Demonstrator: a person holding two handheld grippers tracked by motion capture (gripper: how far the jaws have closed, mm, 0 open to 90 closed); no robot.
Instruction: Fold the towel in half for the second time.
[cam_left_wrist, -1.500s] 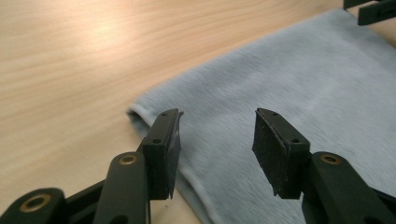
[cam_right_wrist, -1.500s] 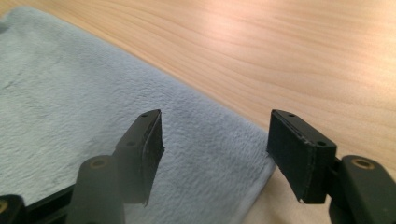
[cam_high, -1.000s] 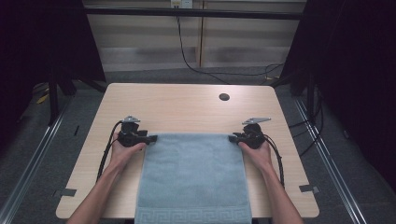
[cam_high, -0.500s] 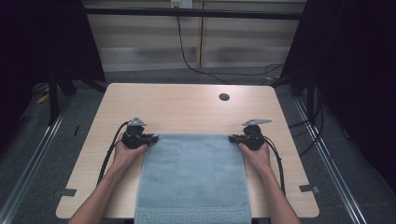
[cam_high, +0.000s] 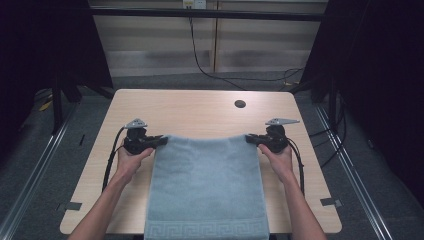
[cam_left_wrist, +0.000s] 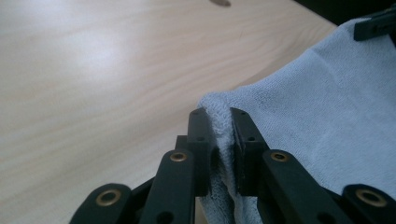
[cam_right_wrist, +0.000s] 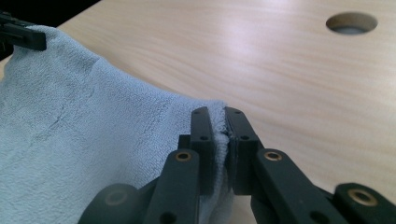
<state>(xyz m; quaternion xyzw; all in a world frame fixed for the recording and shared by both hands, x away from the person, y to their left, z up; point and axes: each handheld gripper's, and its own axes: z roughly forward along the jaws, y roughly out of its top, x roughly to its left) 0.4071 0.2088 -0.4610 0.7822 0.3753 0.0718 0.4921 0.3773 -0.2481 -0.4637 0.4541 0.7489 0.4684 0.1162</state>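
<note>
Gripping the far corners of the light blue terry towel (cam_high: 207, 185), the left tongs (cam_high: 161, 141) and right tongs (cam_high: 249, 139) are both closed on it. At centre frame the far edge sags slightly above the pale wooden desk (cam_high: 200, 112).

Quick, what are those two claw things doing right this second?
Left gripper: closed, pinching one far corner of the blue towel.
Right gripper: closed, pinching the towel's other far corner.

A light wooden table (cam_high: 200, 112) fills the middle of the high view; a round cable hole (cam_high: 240, 104) sits upper right of its centre; a pale blue towel (cam_high: 207, 190) (patterned border at the bottom edge) lies over its lower middle, overhanging the near edge.
</note>
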